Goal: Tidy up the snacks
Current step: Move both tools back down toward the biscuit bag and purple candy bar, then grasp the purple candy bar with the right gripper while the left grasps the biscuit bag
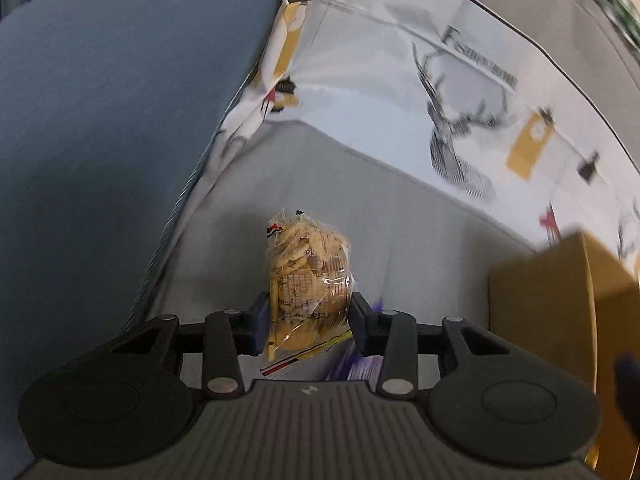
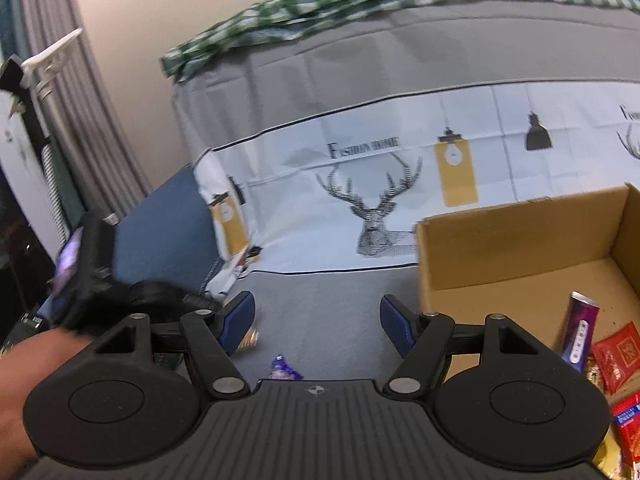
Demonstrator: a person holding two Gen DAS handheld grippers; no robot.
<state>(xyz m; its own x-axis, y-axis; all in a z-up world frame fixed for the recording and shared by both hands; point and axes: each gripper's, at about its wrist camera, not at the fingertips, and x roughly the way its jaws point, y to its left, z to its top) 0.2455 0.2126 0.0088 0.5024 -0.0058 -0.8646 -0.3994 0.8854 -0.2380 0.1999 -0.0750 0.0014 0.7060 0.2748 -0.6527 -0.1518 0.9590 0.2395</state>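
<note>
In the left wrist view my left gripper (image 1: 308, 316) is shut on a clear bag of round crackers (image 1: 308, 272). Both blue pads press its lower half, and it hangs above the grey sheet (image 1: 400, 232). Purple wrappers (image 1: 360, 364) lie just under the jaws. In the right wrist view my right gripper (image 2: 316, 320) stands open with nothing between its fingers, over the same grey sheet. A purple wrapped candy (image 2: 286, 368) lies below it. To the right, an open cardboard box (image 2: 520, 240) holds a purple stick pack (image 2: 580, 328) and red packets (image 2: 616, 356).
A white cloth printed with a deer (image 2: 376, 216) rises behind the grey sheet, with a green checked cloth (image 2: 360, 0) above it. A blue cushion (image 1: 100, 120) lies to the left. A hand (image 2: 24, 380) and blurred black gear fill the right wrist view's lower left.
</note>
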